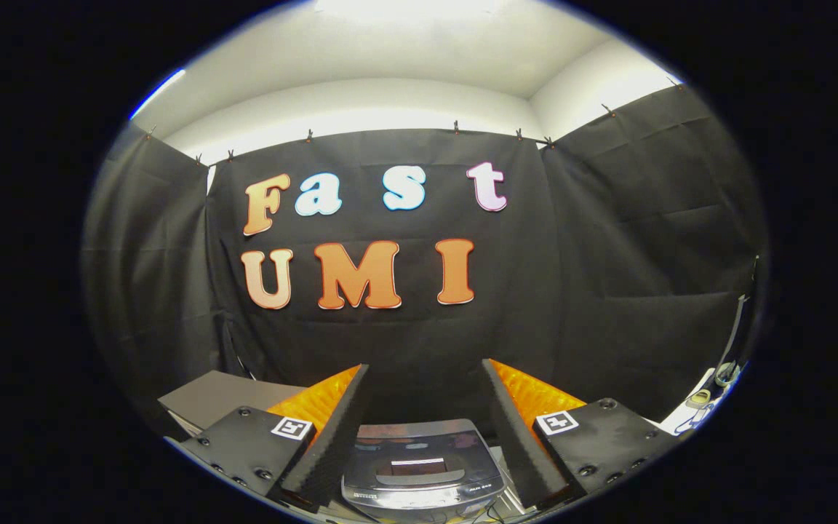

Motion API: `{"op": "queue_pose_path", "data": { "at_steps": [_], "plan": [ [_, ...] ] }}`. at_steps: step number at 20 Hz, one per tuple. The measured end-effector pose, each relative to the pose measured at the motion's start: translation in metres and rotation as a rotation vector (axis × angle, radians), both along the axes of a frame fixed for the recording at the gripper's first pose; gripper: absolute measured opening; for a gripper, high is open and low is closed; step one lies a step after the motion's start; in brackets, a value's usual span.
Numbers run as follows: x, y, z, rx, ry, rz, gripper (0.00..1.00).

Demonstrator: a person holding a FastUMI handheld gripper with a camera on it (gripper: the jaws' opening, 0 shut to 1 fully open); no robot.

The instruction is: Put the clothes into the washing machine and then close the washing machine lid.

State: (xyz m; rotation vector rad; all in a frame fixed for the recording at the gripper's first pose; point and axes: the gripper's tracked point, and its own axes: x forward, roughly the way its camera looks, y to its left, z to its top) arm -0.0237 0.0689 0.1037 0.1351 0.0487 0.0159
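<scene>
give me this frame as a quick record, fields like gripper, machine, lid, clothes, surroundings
gripper: gripper open, both fingers spread wide, nothing between the pads
fingers: orange with dark ribbed pads, each base carrying a square marker
machine: small washing machine low down between the fingers, just ahead of them
lid: glossy lid appears closed, though glare makes it hard to be sure
clothes: none identifiable
surroundings: grey box beside the machine; black cloth wall beyond
task stage: nothing gripped yet
</scene>
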Motion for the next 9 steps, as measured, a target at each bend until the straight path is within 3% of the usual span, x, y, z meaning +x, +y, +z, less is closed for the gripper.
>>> {"op": "queue_pose_path", "data": {
  "at_steps": [9],
  "plan": [
    [-0.016,-0.036,0.023,-0.022,-0.041,0.0,0.96]
  ]
}}
